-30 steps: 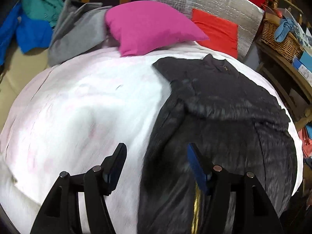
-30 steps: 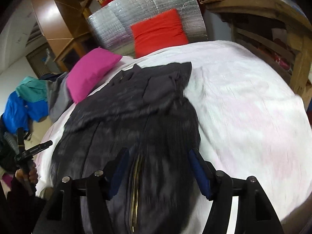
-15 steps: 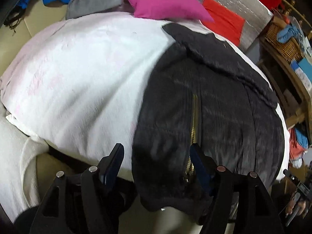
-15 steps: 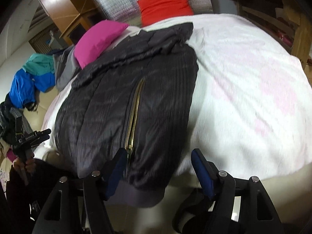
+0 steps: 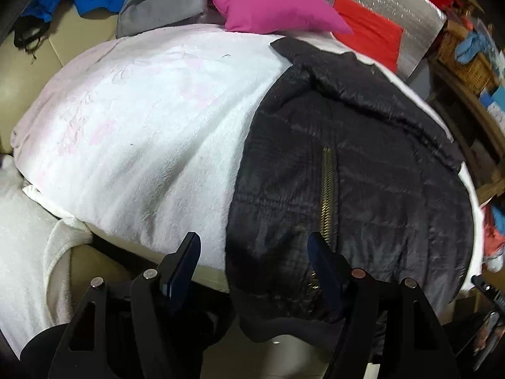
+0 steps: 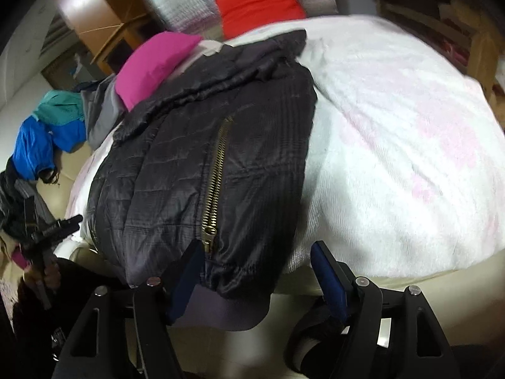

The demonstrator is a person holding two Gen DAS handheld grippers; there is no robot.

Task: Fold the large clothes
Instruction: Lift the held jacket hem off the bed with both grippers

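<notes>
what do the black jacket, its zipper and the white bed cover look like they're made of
Black jacket: looks like thin synthetic shell, probably nylon or polyester, lightly padded; stitched quilt lines and a slight sheen on the folds suggest it.
Zipper: metal, brass-coloured, with shiny separate teeth.
White bed cover: soft plush or fleece, matte, with a fuzzy nap and faint pink pattern; exact fibre cannot be told.

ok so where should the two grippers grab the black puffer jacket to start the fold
Probably the bottom hem band, one gripper on each side of the brass zipper. The black puffer jacket lies front up on the white blanket, and its hem hangs over the near edge, so open jaws can slide in from the near side.
</notes>
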